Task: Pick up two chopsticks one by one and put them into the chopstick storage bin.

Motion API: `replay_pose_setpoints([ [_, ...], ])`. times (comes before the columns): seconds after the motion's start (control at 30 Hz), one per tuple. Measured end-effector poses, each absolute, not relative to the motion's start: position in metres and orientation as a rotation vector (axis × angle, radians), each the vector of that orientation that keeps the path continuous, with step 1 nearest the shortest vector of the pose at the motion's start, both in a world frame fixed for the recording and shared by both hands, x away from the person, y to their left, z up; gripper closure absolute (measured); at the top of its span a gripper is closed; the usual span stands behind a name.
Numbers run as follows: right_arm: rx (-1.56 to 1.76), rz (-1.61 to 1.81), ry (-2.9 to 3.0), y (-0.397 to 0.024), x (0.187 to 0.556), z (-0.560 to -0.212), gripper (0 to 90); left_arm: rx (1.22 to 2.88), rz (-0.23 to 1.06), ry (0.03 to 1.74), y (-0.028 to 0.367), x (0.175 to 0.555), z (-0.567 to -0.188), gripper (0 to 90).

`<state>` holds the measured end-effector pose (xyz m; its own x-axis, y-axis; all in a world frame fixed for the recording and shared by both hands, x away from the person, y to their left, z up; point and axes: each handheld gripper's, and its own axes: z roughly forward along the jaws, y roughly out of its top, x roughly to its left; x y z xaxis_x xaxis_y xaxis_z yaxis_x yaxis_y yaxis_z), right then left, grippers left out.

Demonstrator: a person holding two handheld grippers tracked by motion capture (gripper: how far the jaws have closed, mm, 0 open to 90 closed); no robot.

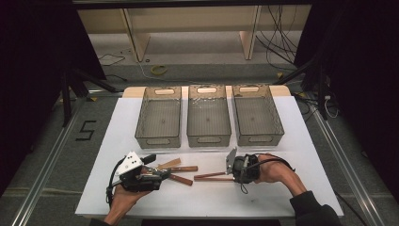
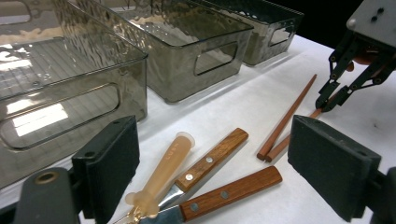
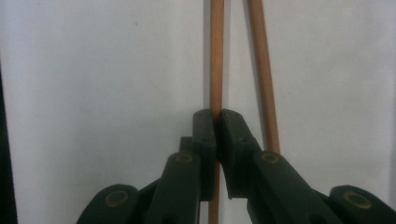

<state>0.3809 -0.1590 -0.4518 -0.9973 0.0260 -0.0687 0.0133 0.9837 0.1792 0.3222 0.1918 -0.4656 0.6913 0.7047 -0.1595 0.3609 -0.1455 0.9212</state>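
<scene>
- Right gripper view: the right gripper [image 3: 217, 116] pinches 1 wooden chopstick [image 3: 216, 56]; the second chopstick [image 3: 264, 70] lies just beside it on the white bench [image 3: 93, 70].
- Left gripper view: the left gripper [image 2: 219, 163] stands spread above 2 wooden-handled knives [image 2: 231, 191] and a beige syringe [image 2: 163, 172].
- High view: 3 smoky plastic bins [image 1: 158, 117] line the bench's far edge; grey floor, cables and black curtains surround it.

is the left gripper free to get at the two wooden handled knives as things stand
Probably yes. The left gripper has its jaws open and holds nothing, with the two wooden handled knives lying right in front of it. The amber syringe rests across their blades, so it may get nudged. The right gripper is busy on a chopstick.
</scene>
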Motion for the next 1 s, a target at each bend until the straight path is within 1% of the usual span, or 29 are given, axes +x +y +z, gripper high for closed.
replay_pose_setpoints([
  [0.07,0.038,0.343,3.042,-0.161,0.378,-0.444,85.5,1.773,0.366,0.834,0.189,0.322,-0.464,17.2],
  [0.17,0.039,0.375,3.03,-0.162,0.376,-0.441,85.5,1.811,0.368,0.793,0.183,0.322,-0.459,16.8],
  [0.27,0.031,0.414,3.009,-0.161,0.372,-0.437,85.5,1.853,0.341,0.731,0.171,0.322,-0.451,17.1],
  [0.43,0.013,0.414,2.971,-0.154,0.365,-0.431,85.5,2.012,0.401,0.58,0.139,0.322,-0.448,20.4],
  [0.57,-0.041,0.394,2.948,-0.148,0.359,-0.427,85.5,2.112,0.372,0.509,0.119,0.325,-0.449,21.1],
  [0.7,-0.05,0.399,2.935,-0.143,0.353,-0.424,85.5,2.182,0.329,0.438,0.109,0.328,-0.452,28.7],
  [0.73,-0.05,0.399,2.935,-0.143,0.353,-0.424,85.5,2.194,0.317,0.429,0.107,0.329,-0.453,28.7],
  [0.77,-0.069,0.386,2.932,-0.14,0.352,-0.424,85.5,2.215,0.307,0.413,0.105,0.33,-0.453,31.8],
  [0.9,-0.08,0.382,2.928,-0.137,0.349,-0.423,85.5,2.263,0.282,0.373,0.1,0.332,-0.455,34.2],
  [0.97,-0.095,0.386,2.919,-0.134,0.347,-0.422,85.5,2.272,0.265,0.363,0.1,0.332,-0.454,38.3],
  [1.0,-0.095,0.386,2.919,-0.134,0.347,-0.422,85.5,2.277,0.263,0.358,0.099,0.332,-0.454,38.3],
])
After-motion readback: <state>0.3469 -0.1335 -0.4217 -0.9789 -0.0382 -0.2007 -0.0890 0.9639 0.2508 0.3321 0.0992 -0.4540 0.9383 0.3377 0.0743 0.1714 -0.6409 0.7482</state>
